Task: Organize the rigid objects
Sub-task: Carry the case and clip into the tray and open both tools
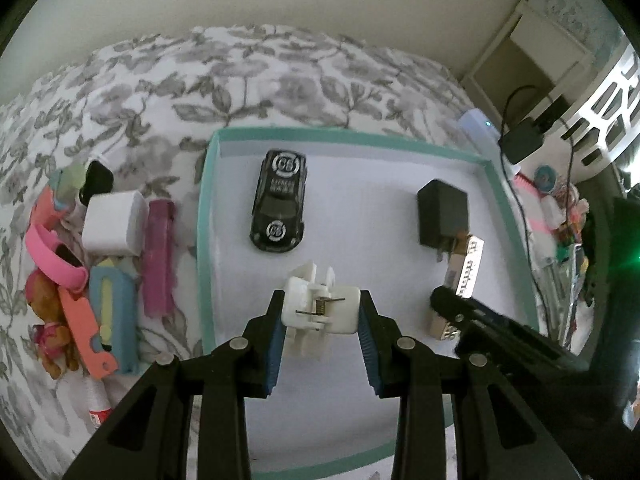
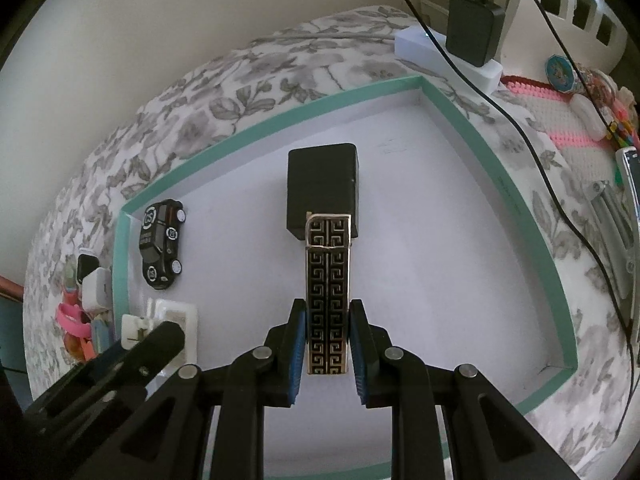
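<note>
Currently the left gripper (image 1: pixel 322 312) clamps a white clip (image 1: pixel 320 308); the right gripper (image 2: pixel 328 320) clamps a lighter (image 2: pixel 328 292). Lower each flat onto bare tray (image 1: pixel 360 136) floor, centre frame, before releasing.

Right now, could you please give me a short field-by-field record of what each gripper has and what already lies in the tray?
surface: floral bedspread
container: teal-rimmed tray, white floor
left gripper: shut on white hair clip, over the tray
right gripper: shut on patterned lighter, over the tray
in tray: black toy car; black charger
lighter tip: overlaps the charger in the right wrist view; contact unclear
still outside, left of tray: white cube, pink band, purple comb
</note>
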`<state>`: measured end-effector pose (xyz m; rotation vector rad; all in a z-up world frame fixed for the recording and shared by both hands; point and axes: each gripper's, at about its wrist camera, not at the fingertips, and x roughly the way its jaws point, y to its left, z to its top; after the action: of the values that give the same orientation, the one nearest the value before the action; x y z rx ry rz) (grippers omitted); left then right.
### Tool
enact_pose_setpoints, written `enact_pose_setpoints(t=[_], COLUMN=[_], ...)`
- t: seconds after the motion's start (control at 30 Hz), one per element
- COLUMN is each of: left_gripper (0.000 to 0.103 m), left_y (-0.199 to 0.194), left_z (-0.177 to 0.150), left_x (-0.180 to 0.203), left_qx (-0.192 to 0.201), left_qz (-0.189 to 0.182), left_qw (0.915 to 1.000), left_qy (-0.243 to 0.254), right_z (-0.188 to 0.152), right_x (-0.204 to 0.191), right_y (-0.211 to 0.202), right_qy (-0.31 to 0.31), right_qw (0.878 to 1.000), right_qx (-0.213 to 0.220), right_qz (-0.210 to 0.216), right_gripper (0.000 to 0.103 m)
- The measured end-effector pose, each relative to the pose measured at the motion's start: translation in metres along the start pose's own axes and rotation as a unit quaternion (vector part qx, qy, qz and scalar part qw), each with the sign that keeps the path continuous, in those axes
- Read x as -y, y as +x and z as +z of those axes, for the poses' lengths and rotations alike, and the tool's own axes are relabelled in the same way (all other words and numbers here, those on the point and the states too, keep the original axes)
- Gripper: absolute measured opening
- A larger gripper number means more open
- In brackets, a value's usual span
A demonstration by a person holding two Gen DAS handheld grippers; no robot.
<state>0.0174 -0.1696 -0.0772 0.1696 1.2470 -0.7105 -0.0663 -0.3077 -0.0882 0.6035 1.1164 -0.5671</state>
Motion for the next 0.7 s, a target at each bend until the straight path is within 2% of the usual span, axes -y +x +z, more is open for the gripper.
enact_pose_setpoints(t=[0.23,0.5,0.7], left_gripper=[0.035,0.036,0.043], left_y=[0.0072,0.0080,0.0004], left_z=[-0.0036,-0.0047,-0.0012], left_x=[-0.0029,-0.0048,0.0030], left_qx=[-0.009,-0.015,-0.006], left_qz=[0.016,0.014,0.020], left_qw=[0.9998,0.9998,0.9998], left_qy=[-0.001,-0.007,0.006], right_z=[-0.0010,0.0007,0.0045], right_x=[-0.0029,-0.0051,-0.0071], right_y=[-0.0006,0.0017,-0.0070], right_qy=[-0.008,-0.019,-0.025], right_qw=[1.000,1.000,0.999], right_qx=[0.001,-0.001,0.018], right_qz=[-0.004,-0.009,-0.016], right_gripper=[0.023,0.025,0.025])
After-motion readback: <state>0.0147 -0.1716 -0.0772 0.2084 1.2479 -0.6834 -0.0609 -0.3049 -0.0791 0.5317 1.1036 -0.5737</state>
